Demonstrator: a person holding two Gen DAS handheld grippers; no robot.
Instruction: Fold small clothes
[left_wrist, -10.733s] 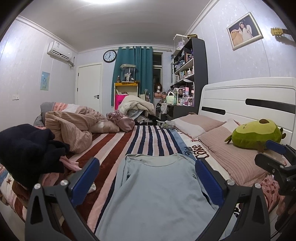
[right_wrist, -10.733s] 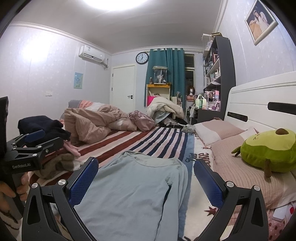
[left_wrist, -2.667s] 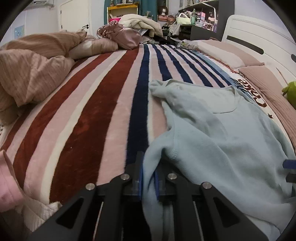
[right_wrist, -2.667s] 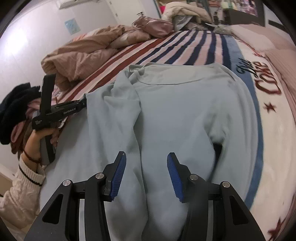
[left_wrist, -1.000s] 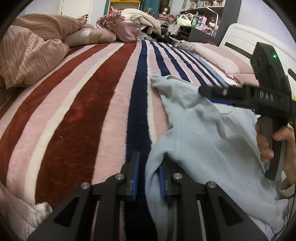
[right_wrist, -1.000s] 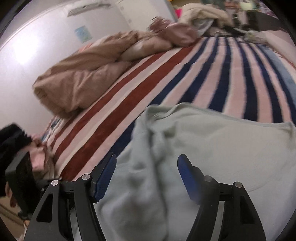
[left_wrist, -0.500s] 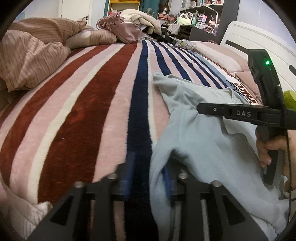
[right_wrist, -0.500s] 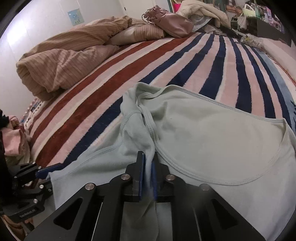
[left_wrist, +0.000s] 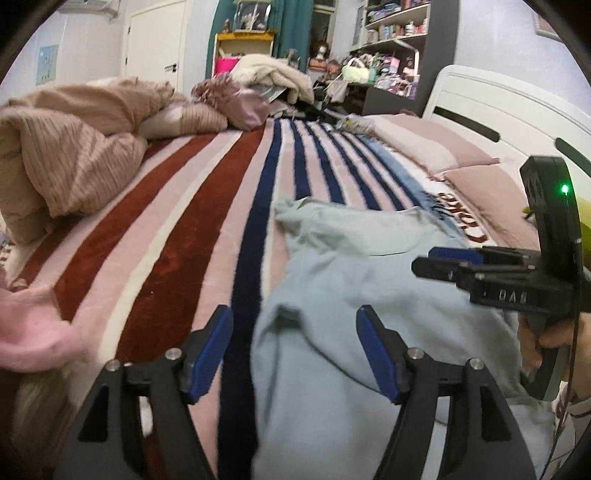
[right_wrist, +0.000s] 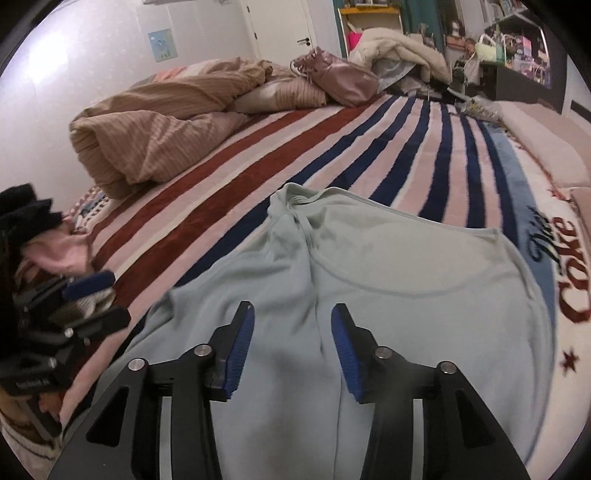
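A pale blue long-sleeved top (left_wrist: 354, 280) (right_wrist: 406, 273) lies on the striped blanket (left_wrist: 177, 236) (right_wrist: 369, 147), its left side folded in over the body. Above the top's left edge hovers my left gripper (left_wrist: 295, 347), jaws opening, its blue pads clear of the cloth. My right gripper (right_wrist: 291, 339) hangs over the folded-in part below the neckline, jaws also opening, nothing pinched. In the left wrist view the right gripper (left_wrist: 454, 262) shows at the right, held by a hand (left_wrist: 543, 339). The right wrist view has the left gripper (right_wrist: 94, 299) at its left edge.
A crumpled tan quilt (left_wrist: 66, 155) (right_wrist: 155, 125) lies on the bed's left side. Pink and black clothes (right_wrist: 48, 236) are piled at the near left edge. Pillows (left_wrist: 436, 147) and a white headboard (left_wrist: 509, 118) stand to the right. Shelves (left_wrist: 391, 44) fill the far wall.
Both grippers have let go of the top and opened. Both have lifted and drawn back from the cloth, which now lies folded in along its left side.
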